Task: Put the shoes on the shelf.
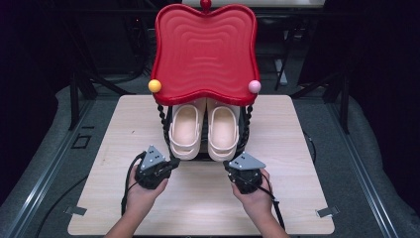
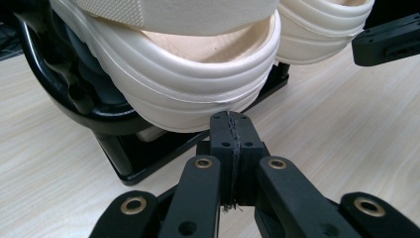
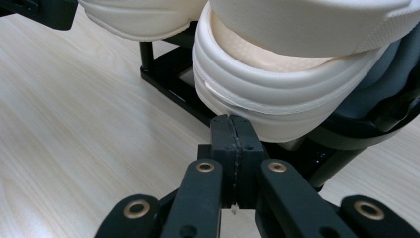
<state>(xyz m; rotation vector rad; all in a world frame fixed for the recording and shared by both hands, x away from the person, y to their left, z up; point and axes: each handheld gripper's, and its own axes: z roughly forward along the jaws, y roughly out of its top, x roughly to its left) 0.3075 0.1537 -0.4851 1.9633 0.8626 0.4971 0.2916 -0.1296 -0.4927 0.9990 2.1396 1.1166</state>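
Note:
A pair of cream clogs stands heel toward me on a black rack under a red wavy tray top. The left clog has its heel just beyond my left gripper, whose jaws are shut with nothing between them. The right clog shows its ribbed heel right above my right gripper, also shut and empty. From above, the left gripper and right gripper sit at the rack's two front corners, each in a hand.
The rack stands on a light wooden table, with bare wood in front and at both sides. A yellow ball and a pink ball mark the tray's front corners. The rack's black base bar lies on the tabletop.

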